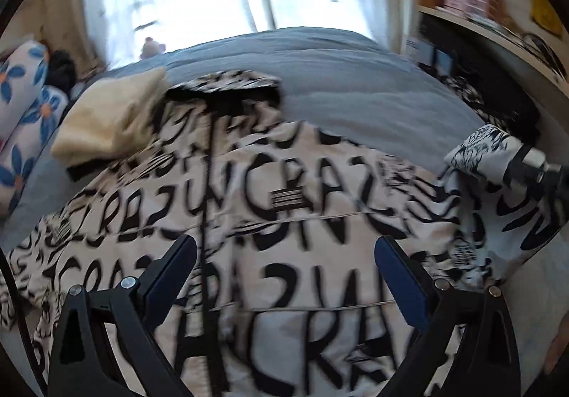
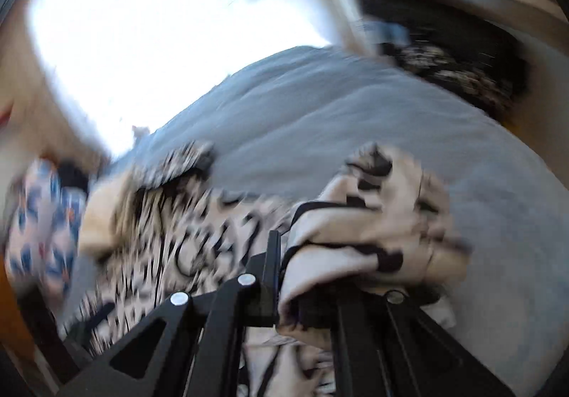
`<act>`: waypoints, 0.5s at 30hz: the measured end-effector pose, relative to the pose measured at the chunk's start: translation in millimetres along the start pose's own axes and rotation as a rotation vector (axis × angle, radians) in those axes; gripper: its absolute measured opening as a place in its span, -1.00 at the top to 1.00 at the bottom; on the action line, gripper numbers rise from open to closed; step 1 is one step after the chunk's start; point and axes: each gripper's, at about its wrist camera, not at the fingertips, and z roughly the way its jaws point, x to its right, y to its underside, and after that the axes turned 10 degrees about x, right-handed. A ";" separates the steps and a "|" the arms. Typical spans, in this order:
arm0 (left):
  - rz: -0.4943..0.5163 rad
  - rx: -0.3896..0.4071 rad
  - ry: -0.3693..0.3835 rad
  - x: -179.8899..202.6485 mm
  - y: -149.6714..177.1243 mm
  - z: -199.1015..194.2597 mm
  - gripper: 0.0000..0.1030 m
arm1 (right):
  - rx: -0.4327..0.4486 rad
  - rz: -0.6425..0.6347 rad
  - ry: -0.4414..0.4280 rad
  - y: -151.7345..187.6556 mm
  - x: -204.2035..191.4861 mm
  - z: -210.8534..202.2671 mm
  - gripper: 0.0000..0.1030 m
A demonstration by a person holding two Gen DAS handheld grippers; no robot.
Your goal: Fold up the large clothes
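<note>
Right gripper [image 2: 306,290]: jaws clamped on a bunched sleeve [image 2: 362,237] of the jacket [image 1: 284,219]. Left gripper [image 1: 284,276]: jaws wide apart, empty, over the jacket's middle. Jacket lies spread on the bed [image 1: 355,84], collar at 12 o'clock. Fold prob. just starting; body not yet folded. Left view shows the full spread plus the cream cloth [image 1: 106,123] at 10 o'clock; right view, blurred, shows the grip itself.

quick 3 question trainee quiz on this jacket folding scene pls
1. True or false: the left hand-held gripper is open above the printed jacket.
2. What does the right hand-held gripper clamp? A pillow; B jacket fabric; C nothing.
3. What colour is the bed cover under the jacket?

Key: 1 true; 2 B; 3 grey-blue.
</note>
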 end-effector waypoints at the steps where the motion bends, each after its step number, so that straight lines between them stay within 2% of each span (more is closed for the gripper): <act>1: -0.025 -0.010 -0.021 -16.4 3.7 0.7 -0.93 | -0.029 -0.037 -0.009 7.8 -13.1 10.5 0.81; 4: -0.071 -0.058 -0.045 -51.1 16.3 7.3 -0.93 | -0.145 -0.144 -0.055 49.2 -52.3 36.0 0.79; 6: -0.084 -0.102 -0.046 -64.2 25.2 14.8 -0.93 | -0.233 -0.196 -0.057 80.4 -65.9 51.5 0.64; 8: -0.104 -0.150 -0.034 -74.0 36.2 22.3 -0.93 | -0.304 -0.242 -0.043 105.2 -75.2 66.2 0.34; 9: -0.118 -0.171 -0.014 -77.4 40.5 25.7 -0.93 | -0.331 -0.259 -0.035 117.0 -77.2 70.9 0.29; 11: -0.134 -0.189 0.024 -78.6 47.4 29.0 -0.93 | -0.339 -0.269 -0.029 128.6 -76.4 67.5 0.10; 15: -0.158 -0.211 0.101 -72.5 51.1 35.9 -0.93 | -0.307 -0.213 -0.087 121.9 -66.6 44.2 -0.01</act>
